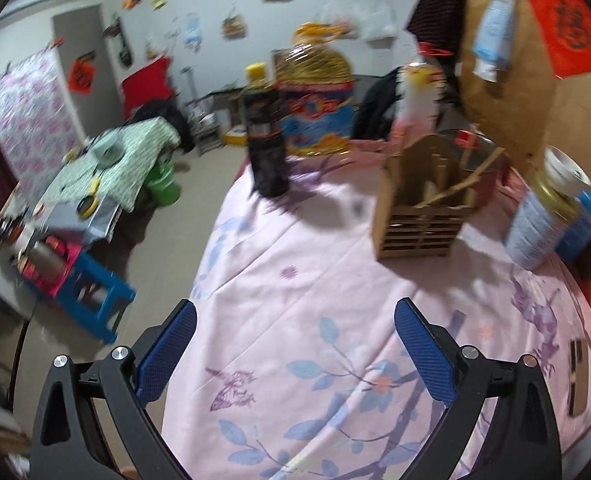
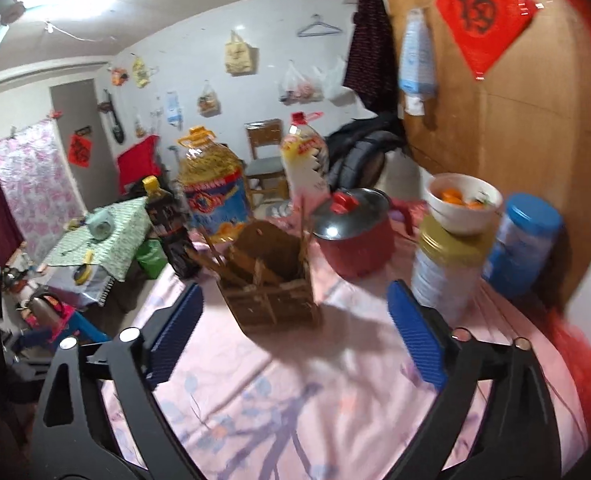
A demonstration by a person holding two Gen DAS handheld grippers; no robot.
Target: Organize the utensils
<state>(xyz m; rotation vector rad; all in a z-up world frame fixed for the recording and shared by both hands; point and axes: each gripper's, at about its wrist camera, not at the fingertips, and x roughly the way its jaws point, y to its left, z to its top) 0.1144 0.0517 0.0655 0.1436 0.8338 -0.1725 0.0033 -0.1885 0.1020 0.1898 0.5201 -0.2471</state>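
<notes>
wooden utensil holder (image 2: 269,280) stands mid-table on the pink cloth (image 2: 335,380), chopsticks (image 2: 211,258) leaning inside. both grippers, left gripper (image 1: 295,356) and right gripper (image 2: 295,336), hover wide open, empty. chopsticks look light, stiff, slippery; grip mid-shaft.

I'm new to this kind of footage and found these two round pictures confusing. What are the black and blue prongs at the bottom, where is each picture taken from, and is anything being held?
Each picture comes from a fisheye camera on a hand-held gripper carried by a person. The prongs are its two fingers with blue pads. One view shows the left hand-held gripper, the other the right hand-held gripper. Both stand open and hold nothing. On the pink floral cloth stands a wooden utensil holder with sticks in it, a red pot with a lid, a dark sauce bottle and a big oil jug.
</notes>
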